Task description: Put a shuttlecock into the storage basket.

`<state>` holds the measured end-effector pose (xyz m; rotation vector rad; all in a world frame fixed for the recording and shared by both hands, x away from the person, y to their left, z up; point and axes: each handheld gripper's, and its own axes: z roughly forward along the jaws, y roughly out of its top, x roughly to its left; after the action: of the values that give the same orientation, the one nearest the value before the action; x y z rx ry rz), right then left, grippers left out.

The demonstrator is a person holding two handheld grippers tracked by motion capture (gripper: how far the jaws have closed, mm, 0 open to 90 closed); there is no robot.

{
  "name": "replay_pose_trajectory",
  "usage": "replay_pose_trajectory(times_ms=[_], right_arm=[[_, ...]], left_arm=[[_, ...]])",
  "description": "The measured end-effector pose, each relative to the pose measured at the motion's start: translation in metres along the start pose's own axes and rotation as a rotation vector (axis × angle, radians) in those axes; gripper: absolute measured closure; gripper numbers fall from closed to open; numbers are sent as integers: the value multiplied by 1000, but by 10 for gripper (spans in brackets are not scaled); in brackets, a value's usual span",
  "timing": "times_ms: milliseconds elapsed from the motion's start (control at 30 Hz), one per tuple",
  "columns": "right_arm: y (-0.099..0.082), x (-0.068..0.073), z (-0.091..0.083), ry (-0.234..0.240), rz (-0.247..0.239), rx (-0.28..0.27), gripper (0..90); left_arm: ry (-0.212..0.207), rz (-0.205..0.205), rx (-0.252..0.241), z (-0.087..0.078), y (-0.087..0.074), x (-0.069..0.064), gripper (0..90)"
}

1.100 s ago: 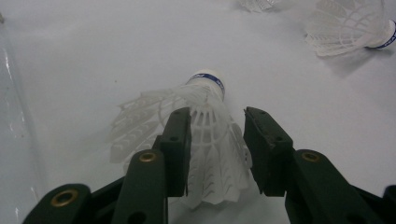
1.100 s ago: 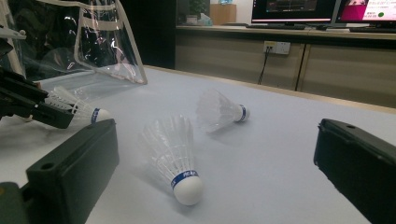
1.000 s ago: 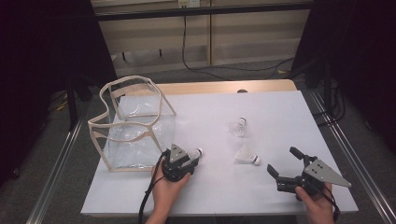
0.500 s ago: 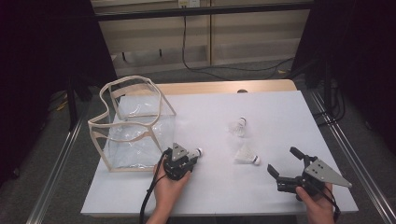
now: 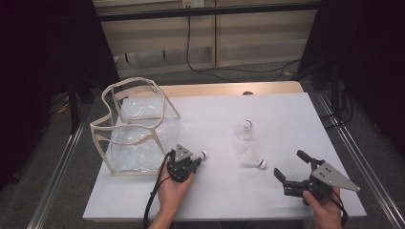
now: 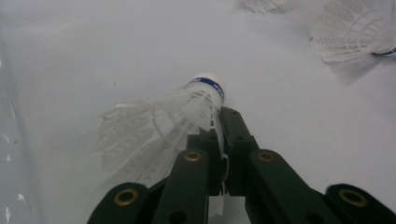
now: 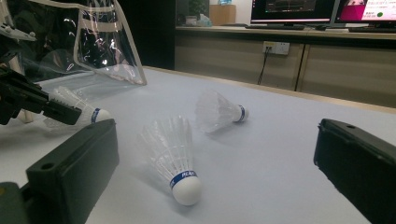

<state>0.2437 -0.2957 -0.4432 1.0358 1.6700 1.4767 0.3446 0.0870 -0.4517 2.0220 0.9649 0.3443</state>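
On the white rectangular surface (image 5: 210, 200), the left gripper (image 5: 193, 161) sat near the 7 o'clock edge, just beside the front right corner of the clear plastic bag with cream fabric trim (image 5: 136, 126), which stood open toward 10 o'clock. Its jaws had just been closing and were now pinched tight on the feathered skirt of a white shuttlecock with a blue band round its cork (image 6: 187, 109); in the left gripper view the black jaws met on the skirt just behind the cork, whose rounded tip pointed away toward 1 o'clock. In the high view that cork tip stuck out beyond the gripper toward 2 o'clock. The right gripper (image 5: 292, 168) hovered near the 4 o'clock corner with its jaws spread wide and nothing between them. Two more white shuttlecocks lay on the surface between the grippers: a nearer shuttlecock (image 5: 253, 159) on its side close to the centre, cork toward 4 o'clock, and a farther shuttlecock (image 5: 244, 129) beyond it toward 1 o'clock. In the right gripper view both lay apart, ahead of the open jaws.
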Motion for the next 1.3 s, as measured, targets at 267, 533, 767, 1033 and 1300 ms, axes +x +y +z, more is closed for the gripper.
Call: replay_pose_trajectory(times_ms=[267, 533, 767, 1033, 1300], right_arm=[[0, 0, 0, 0, -1, -3, 0], [0, 0, 0, 1, 0, -2, 0], [0, 0, 0, 2, 0, -3, 0], [0, -1, -1, 2, 5, -5, 0], [0, -1, -1, 0, 6, -8, 0]], left_arm=[[-28, -20, -4, -4, 3, -1, 893], [-52, -41, 2, -9, 7, -1, 899], [-68, -51, 3, -14, 13, -1, 900], [-96, -44, 25, -17, 21, -5, 900], [-114, -64, 44, -17, 25, -5, 900]])
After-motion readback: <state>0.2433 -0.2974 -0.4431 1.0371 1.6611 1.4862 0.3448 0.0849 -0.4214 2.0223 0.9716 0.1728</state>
